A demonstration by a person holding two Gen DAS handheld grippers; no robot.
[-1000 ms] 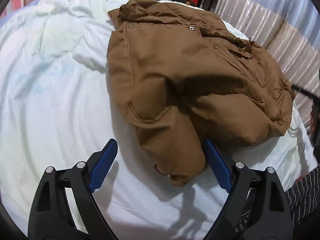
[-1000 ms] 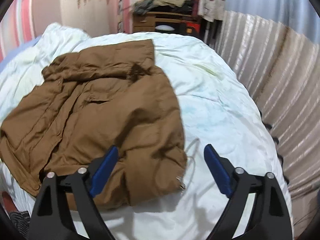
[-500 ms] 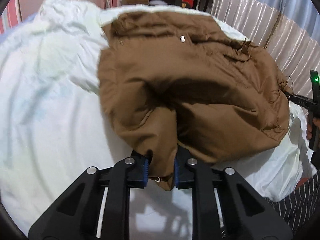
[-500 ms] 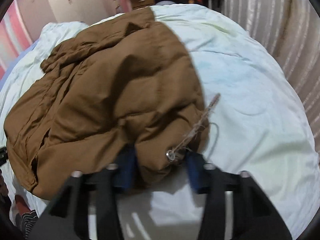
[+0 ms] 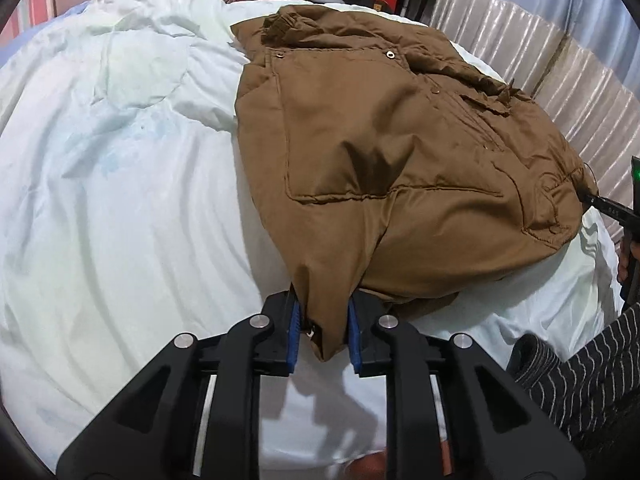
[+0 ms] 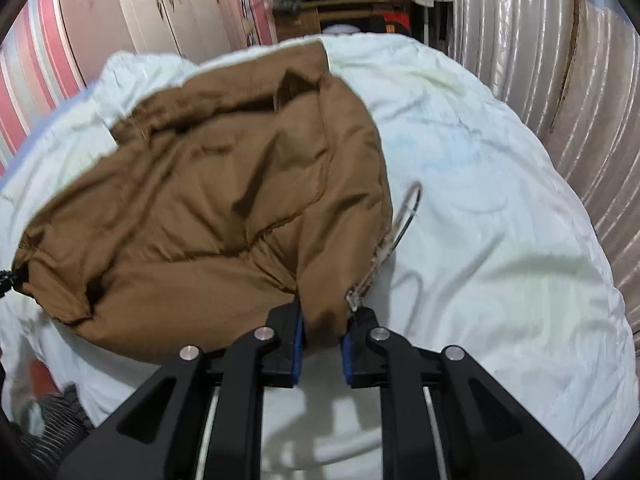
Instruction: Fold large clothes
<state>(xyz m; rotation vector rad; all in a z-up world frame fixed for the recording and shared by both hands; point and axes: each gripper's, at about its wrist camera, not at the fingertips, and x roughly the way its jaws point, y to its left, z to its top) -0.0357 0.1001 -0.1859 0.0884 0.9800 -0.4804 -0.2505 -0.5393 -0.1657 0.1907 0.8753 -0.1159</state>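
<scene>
White quilt (image 5: pixel 120 208) covers the bed; pleated curtain (image 6: pixel 560 92) along the far side. Brown jacket (image 5: pixel 400 152) lies bunched on the quilt. Left gripper (image 5: pixel 322 338) pinched onto the jacket's near corner. Right gripper (image 6: pixel 322 350) clamped on the opposite corner, beside a loose drawcord (image 6: pixel 404 216) trailing over the quilt.

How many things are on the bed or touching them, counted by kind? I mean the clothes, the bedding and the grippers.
Brown jacket: 1
White duvet: 1
Grippers, each shut on the jacket's near edge: 2, the left gripper and the right gripper
Total: 4
</scene>
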